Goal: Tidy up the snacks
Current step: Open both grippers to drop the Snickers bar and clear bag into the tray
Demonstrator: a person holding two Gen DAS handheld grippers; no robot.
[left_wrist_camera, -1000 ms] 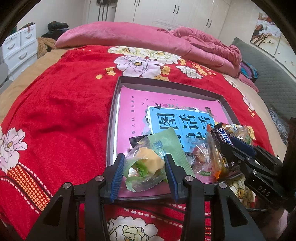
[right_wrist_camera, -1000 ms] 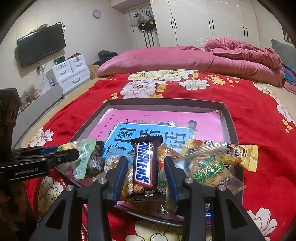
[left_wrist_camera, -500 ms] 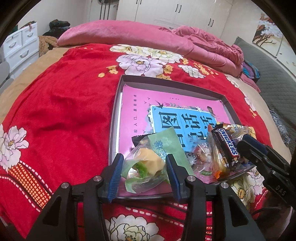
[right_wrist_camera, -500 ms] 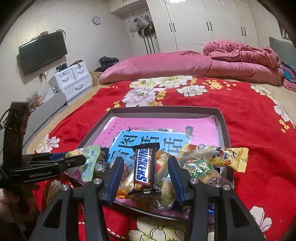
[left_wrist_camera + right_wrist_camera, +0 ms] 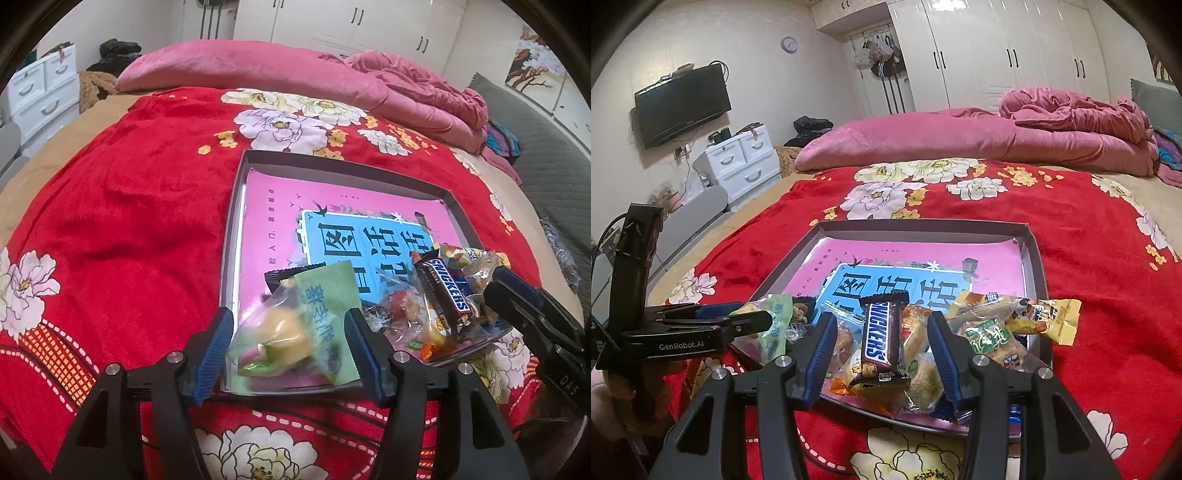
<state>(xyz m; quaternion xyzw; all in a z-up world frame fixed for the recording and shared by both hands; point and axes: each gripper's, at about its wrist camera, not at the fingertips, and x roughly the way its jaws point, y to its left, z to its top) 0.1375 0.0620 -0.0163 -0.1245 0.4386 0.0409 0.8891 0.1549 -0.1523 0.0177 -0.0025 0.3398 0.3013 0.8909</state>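
While both hover low, L gripper & R gripper gape over tray snacks.

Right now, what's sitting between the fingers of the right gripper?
The Snickers bar, lying lengthwise atop other wrapped snacks in the tray, between the right gripper's open jaws; the right wrist view shows it.

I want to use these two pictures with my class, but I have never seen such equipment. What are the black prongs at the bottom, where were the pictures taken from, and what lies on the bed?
There is no robot: a person holds a hand-held gripper in each hand, each carrying a camera that looks along its two fingers. The left hand-held gripper stands open around a clear bag with a green label. The right hand-held gripper stands open around a Snickers bar. Both snacks lie in a pile at the near end of a shallow tray on a red flowered blanket. Nothing is gripped.
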